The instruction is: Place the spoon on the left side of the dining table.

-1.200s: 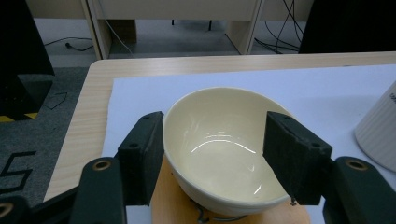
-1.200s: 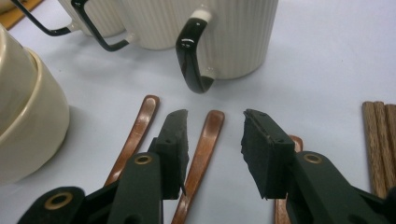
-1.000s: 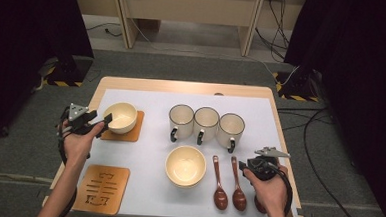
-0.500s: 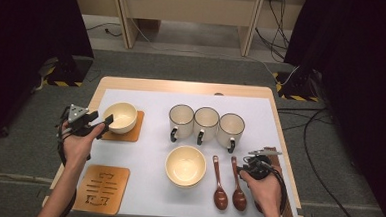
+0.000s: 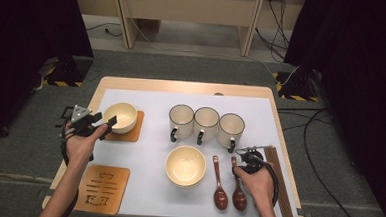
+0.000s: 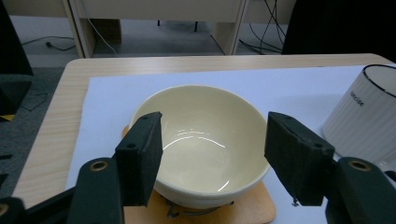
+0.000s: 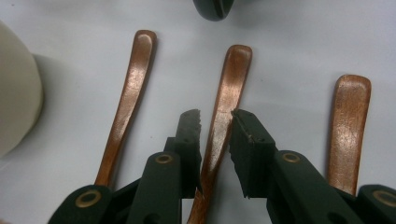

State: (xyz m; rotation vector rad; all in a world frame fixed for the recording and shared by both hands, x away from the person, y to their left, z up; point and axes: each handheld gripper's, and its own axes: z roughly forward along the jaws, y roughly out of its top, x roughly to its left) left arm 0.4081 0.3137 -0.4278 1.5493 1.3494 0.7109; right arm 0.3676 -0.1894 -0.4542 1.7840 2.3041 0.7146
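My right tongs [image 7: 215, 126] have just been closing around the middle wooden spoon's handle [image 7: 229, 88], pads at either side, barely apart from it; another spoon [image 7: 128, 93] lies just left, a third [image 7: 348, 121] right. My left tongs [image 6: 212, 154] stand spread, flanking the cream bowl [image 6: 205, 126] on its coaster [image 6: 252, 210] without touching.

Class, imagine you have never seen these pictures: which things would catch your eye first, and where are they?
Three white mugs stand in a row mid-table. The right claw straddles the middle spoon, its jaws just closing around the handle. The left claw sits open around a cream bowl on a coaster at the table's left.
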